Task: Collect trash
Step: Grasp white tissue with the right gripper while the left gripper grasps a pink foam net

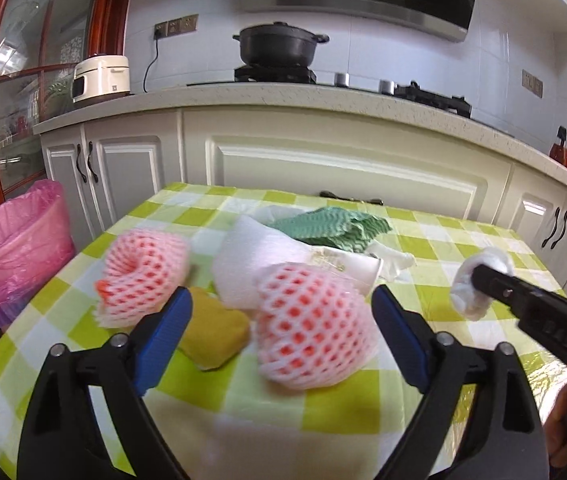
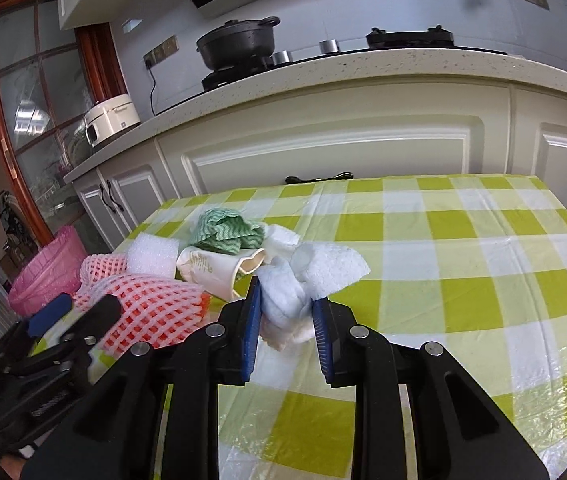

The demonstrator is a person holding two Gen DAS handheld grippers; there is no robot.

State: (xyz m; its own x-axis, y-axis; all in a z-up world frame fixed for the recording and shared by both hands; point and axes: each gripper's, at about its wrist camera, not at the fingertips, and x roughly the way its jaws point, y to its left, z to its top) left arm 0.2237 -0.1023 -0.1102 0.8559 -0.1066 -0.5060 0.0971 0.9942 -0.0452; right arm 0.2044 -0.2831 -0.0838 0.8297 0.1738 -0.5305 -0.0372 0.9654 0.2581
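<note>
Two claws, both mine, over one checked green-and-white tabletop [image 1: 463,236] in a kitchen. Entries run left to right.

1. Pink bin [image 1: 15,240], lined with a pink bag, on the floor just off the tabletop's left edge.
2. Pink foam fruit net [image 1: 143,276], curled, near the left edge of the tabletop.
3. Yellow-brown sponge [image 1: 213,330], lying between the two nets, low in the left wrist view.
4. My left claw [image 1: 279,328], spread wide, nothing gripped. Its blue pads [image 1: 171,320] stand either side of a second pink foam fruit net [image 1: 311,328], which sits on the cloth between them, apart from both.
5. White foam sheet [image 1: 251,260], behind that net and touching it.
6. Green wavy-patterned cloth [image 2: 227,232], crumpled, at the back of the heap.
7. White paper cup [image 2: 219,270] with a gold print, squashed and lying on its side in front of the cloth.
8. White paper napkin [image 2: 327,268], flat-ish, beside the cup on the right.
9. My right claw [image 2: 287,316], drawn in narrow and clamped on a wad of white tissue [image 2: 283,304], both pads pressing its sides. In the left wrist view the wad [image 1: 479,284] shows at the claw's tip, to the right of the heap.
10. The right half of the tabletop holds only cloth.
</note>
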